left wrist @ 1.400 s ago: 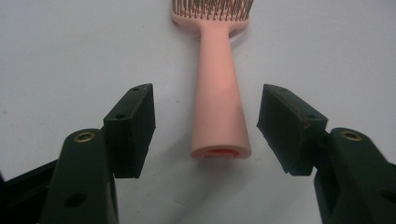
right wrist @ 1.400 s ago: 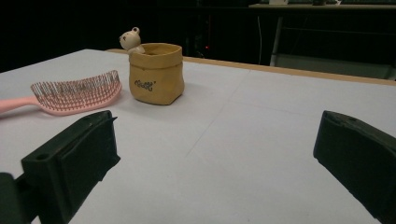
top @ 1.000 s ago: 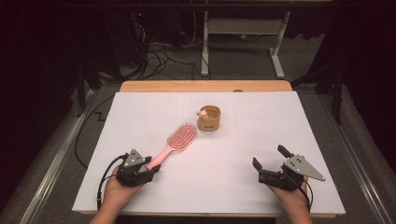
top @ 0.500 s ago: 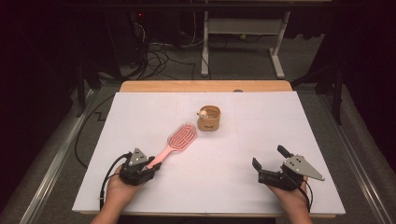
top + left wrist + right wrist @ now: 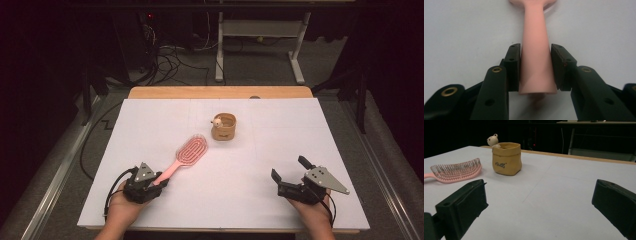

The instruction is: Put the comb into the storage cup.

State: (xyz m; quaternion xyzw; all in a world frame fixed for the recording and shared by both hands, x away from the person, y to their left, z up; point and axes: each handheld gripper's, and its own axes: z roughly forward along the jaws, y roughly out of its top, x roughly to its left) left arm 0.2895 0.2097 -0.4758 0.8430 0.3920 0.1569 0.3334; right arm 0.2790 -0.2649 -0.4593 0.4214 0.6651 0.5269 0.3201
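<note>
A pink hairbrush [image 5: 192, 150] lies bristles up on the white table cover, its handle pointing toward the near left. My left gripper [image 5: 159, 181] is shut on that handle; in the left gripper view both pads [image 5: 514, 67] press on the sides of the brush handle [image 5: 535, 37] near its end. A small tan pot [image 5: 223, 127] with a bear figure on its rim stands just beyond the brush head. My right gripper [image 5: 288, 167] rests at the near right, open wide with nothing between its fingers. Past that open right gripper [image 5: 540, 195] stand the pot [image 5: 506, 158] and the brush head [image 5: 456, 171].
The white cover [image 5: 280, 130] spreads over a wooden table whose far edge [image 5: 220, 92] shows beyond it. Dark floor with cables and a metal table frame [image 5: 260, 45] lie behind. Both hands stay close to the near edge.
The left gripper's jaws have closed onto the brush handle. The brush, the pot and the right gripper stay where they were.
</note>
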